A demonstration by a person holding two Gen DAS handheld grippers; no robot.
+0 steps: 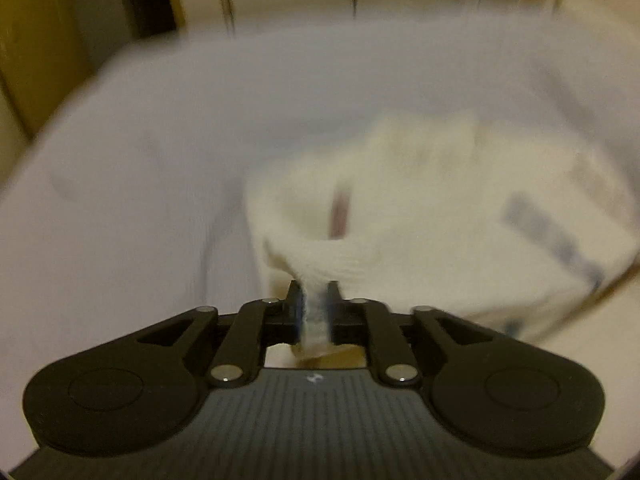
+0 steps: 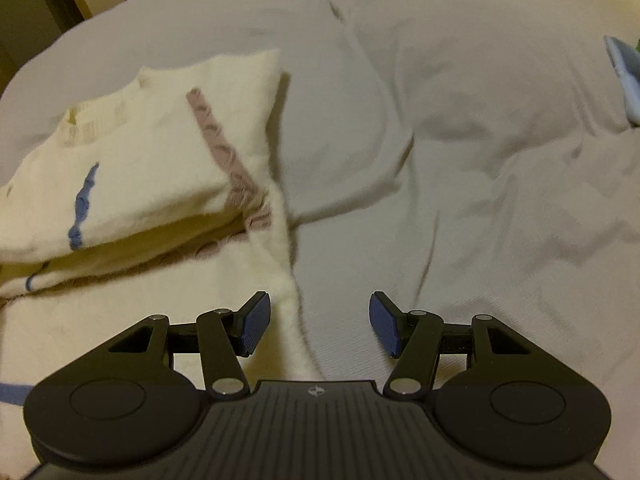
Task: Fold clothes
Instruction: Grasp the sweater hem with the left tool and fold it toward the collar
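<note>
A cream knitted garment (image 2: 152, 152) with a blue and a mauve stripe lies partly folded on the pale bedsheet (image 2: 480, 120), at the left of the right wrist view. My right gripper (image 2: 318, 320) is open just above the garment's right edge, with nothing between its blue pads. In the blurred left wrist view, the same cream garment (image 1: 400, 184) is bunched up right of centre. A pulled strand of its fabric runs down between the close-set fingers of my left gripper (image 1: 316, 300), which is shut on it.
The sheet (image 1: 160, 140) is wrinkled, with long creases to the right of the garment. A light blue item (image 2: 624, 76) lies at the far right edge. Beyond the bed's far left side stands wooden furniture (image 1: 32, 40).
</note>
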